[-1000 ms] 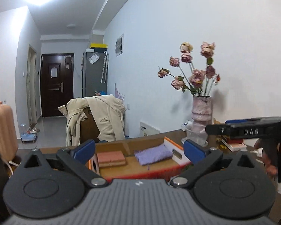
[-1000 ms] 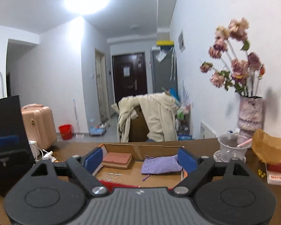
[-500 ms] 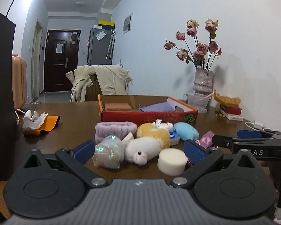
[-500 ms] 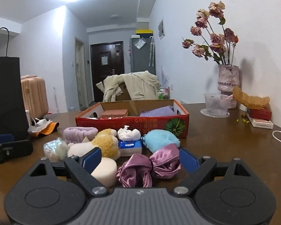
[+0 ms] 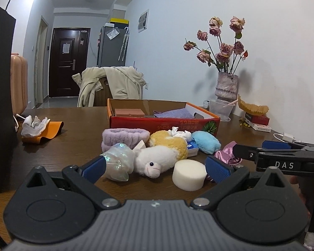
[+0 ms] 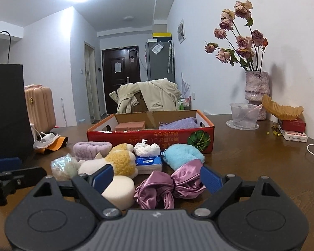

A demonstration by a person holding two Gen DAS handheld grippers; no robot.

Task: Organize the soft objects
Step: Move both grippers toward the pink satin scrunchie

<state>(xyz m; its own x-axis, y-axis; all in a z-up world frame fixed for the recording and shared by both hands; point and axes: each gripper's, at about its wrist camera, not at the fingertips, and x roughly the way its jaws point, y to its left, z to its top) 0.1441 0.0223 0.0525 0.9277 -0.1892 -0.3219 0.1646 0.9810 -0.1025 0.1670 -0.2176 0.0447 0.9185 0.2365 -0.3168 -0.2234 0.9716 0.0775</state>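
1. Soft things lie heaped on the brown table (image 6: 251,159) in front of my claws: one lilac headband (image 6: 92,147), one white plush (image 5: 155,160), one yellow plush (image 6: 121,161), one blue puff (image 6: 183,155), one white sponge (image 5: 189,174), one pink satin scrunchie (image 6: 171,186), one white rolled cloth (image 6: 146,149), one shiny pouch (image 5: 118,163) and one blue tissue pack (image 6: 148,163).
2. My left claw (image 5: 156,168) is spread wide and empty, pouch, white plush and sponge between its fingers.
3. My right claw (image 6: 157,177) is also wide open and empty, with the scrunchie between its fingers.
4. Behind the heap, the one red box (image 6: 148,140) holds one brick-coloured block (image 6: 130,125) and one purple cloth (image 6: 179,123); its print is upside down and I cannot read it.
5. "DAS" shows on my right claw in the left view.
6. One vase (image 6: 256,89) holds dried roses.
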